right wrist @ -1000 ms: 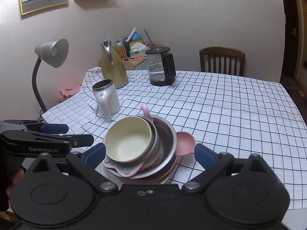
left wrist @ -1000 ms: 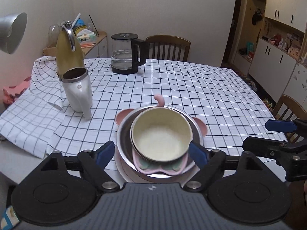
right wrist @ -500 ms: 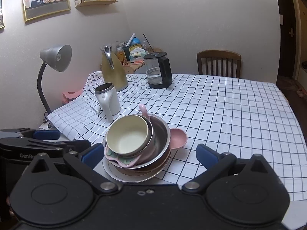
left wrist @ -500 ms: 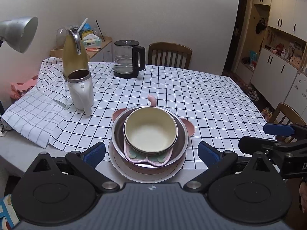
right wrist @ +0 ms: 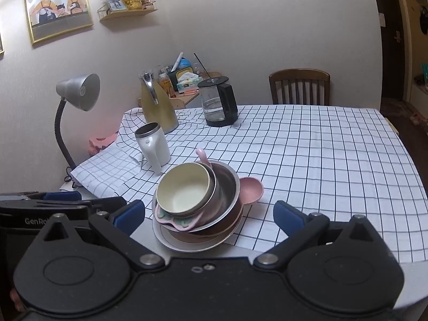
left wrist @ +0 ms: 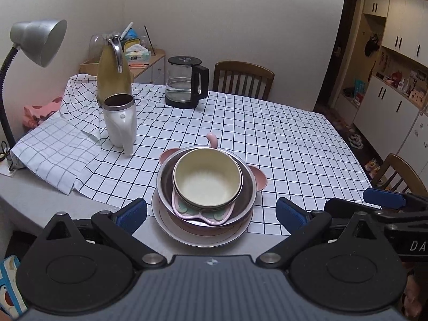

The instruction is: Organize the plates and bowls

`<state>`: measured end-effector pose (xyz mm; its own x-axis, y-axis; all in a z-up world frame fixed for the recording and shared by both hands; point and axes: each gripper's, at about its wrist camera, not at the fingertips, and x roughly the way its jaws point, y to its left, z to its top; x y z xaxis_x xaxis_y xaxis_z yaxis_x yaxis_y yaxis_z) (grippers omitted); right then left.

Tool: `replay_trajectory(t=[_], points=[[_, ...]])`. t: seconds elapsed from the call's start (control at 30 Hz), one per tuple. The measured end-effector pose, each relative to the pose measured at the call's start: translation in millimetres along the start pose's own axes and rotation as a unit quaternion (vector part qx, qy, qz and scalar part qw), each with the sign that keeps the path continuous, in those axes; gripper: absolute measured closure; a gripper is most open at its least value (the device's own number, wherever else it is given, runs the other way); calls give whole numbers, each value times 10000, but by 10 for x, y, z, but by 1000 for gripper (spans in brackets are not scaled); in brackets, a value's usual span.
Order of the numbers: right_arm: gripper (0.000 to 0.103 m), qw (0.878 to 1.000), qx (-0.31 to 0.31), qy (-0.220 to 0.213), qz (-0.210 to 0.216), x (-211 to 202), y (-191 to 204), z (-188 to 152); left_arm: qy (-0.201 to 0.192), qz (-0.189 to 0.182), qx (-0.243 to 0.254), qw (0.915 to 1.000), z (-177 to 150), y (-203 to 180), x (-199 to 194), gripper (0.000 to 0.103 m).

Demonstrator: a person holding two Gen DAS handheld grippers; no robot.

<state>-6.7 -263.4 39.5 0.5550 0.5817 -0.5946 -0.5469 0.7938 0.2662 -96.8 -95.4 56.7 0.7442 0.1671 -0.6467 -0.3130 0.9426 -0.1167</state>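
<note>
Sitting near the front edge of the bench (left wrist: 40,184) is the whole stack: a cream bowl (left wrist: 207,178) on top, nested in a slightly bigger bowl whose rim just peeks out around it, then a pink flower-shaped dish (left wrist: 203,212), all inside a steel bowl (left wrist: 247,184), which rests in a pink eared bowl (left wrist: 259,178) on a pale flat plate (left wrist: 203,238) at the bottom. From the right wrist view the cream bowl (right wrist: 184,187) and the layers under it lean toward the left, so the pile isn't exactly neat. A pink handle (left wrist: 213,139) pokes up behind the stack, can't tell what it belongs to. The left gripper (left wrist: 211,211) is spread wide open with nothing in it, blue pads on either side of the stack's near edge but not touching it. The right gripper (right wrist: 208,212) is just as released, also empty, hovering at the same near side of the pile. Each gripper shows up at the edge of the other's view. Further out on the checked tablecloth (left wrist: 267,139) there's a white steel-rimmed mug (left wrist: 120,123) to the left, a yellow thermos jug (left wrist: 113,75) behind it and a glass kettle (left wrist: 187,83) farther back. A grey desk lamp (left wrist: 37,40) stands at the far left, with wooden chairs (left wrist: 243,79) around the bench
</note>
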Motion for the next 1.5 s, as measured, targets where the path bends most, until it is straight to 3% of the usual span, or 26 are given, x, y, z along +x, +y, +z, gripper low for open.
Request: replay_trajectory(t=[0.67,1.5], points=[[0,9996,54,-92,-275,18,59,12,-45,-67,22,10000,-14,58,-57,0],[0,9995,65,-21,-318,198,148,69,51,-67,-102,9999,52,262,105,0]])
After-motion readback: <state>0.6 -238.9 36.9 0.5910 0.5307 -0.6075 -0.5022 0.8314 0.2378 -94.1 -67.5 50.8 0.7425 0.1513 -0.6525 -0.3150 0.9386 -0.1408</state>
